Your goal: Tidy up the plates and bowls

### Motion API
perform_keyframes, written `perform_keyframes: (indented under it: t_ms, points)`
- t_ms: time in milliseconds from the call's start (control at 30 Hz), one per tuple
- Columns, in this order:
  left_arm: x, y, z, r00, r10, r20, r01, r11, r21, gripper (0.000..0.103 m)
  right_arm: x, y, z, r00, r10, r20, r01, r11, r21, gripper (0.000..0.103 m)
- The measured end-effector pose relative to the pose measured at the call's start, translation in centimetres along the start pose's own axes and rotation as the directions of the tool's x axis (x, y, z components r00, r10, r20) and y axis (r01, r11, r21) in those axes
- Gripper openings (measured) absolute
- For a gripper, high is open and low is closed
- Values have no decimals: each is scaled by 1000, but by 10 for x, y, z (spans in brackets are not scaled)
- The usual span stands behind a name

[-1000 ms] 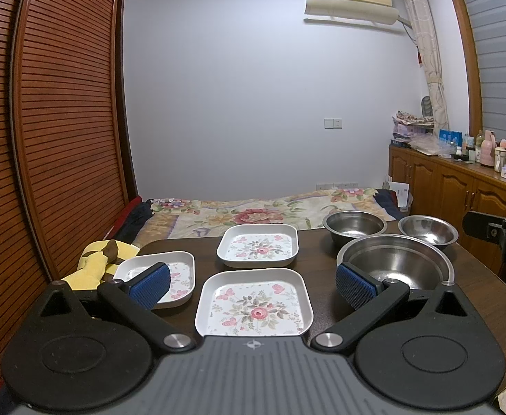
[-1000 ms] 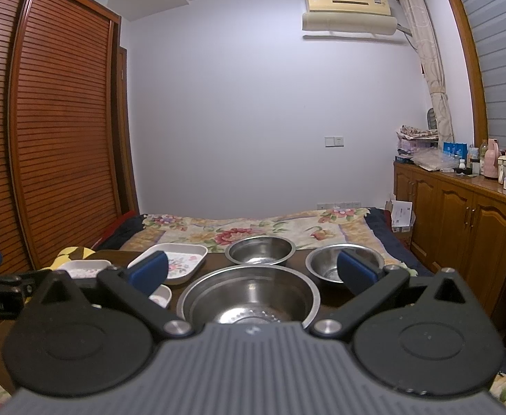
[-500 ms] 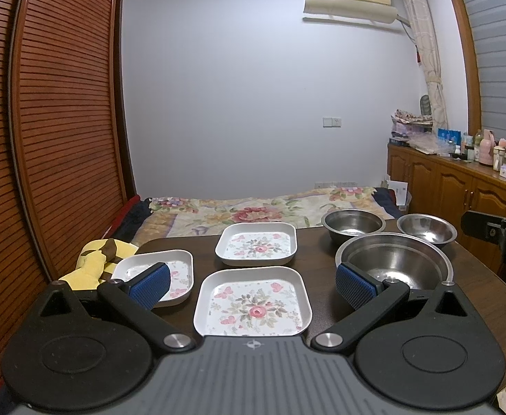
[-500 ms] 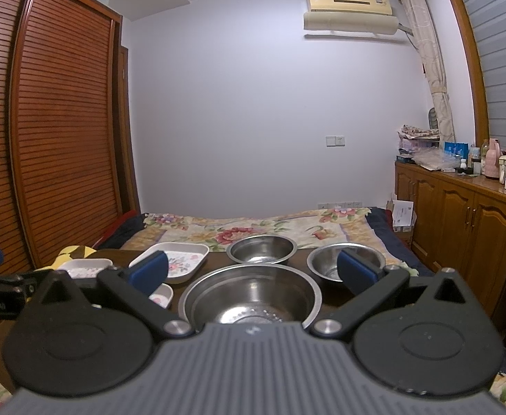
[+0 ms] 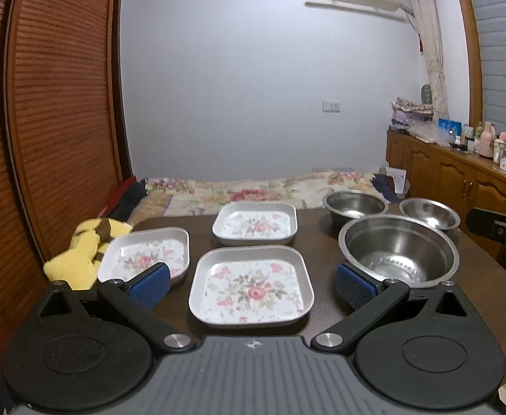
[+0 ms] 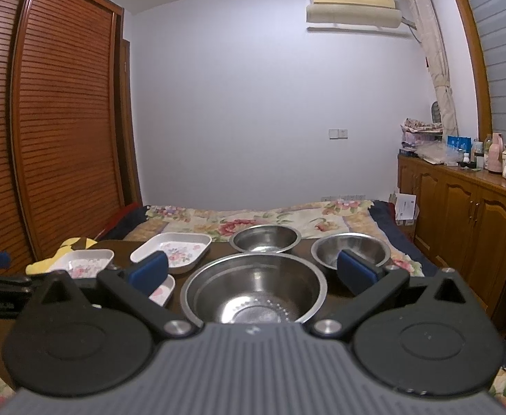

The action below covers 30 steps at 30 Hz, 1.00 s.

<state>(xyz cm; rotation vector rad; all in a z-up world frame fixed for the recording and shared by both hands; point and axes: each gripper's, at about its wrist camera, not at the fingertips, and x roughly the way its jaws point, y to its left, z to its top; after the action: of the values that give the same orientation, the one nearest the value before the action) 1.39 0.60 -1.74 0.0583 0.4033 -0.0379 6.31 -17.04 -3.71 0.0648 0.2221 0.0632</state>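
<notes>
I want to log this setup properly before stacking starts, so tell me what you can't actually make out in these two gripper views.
- Near plate, right wrist view: mostly hidden behind the right gripper finger.
- Left plate, left wrist view: near corner covered by the left gripper blue pad.
- Large bowl, right wrist view: near rim cut off by the gripper body.
- Bottles on the sideboard: too small to identify.
- Yellow item: partly hidden, unclear what it is.

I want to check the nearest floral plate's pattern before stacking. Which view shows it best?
The left wrist view: the nearest floral plate lies whole and unobstructed between the open fingers. The right wrist view shows only a corner behind a fingertip.
</notes>
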Motion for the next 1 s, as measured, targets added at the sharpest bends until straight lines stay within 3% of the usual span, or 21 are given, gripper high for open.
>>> perform_keyframes:
  t_ms: [500,1000]
  points:
    - [41,44,-16,992,-4,-126,-6,997,-77,103,14,29,-14,996,71,-56,-74,996,-53,103]
    - [56,88,-13,989,30,-142,-40,997,-64,103,32,61,-12,982,158,-103,-169,981,-99,103]
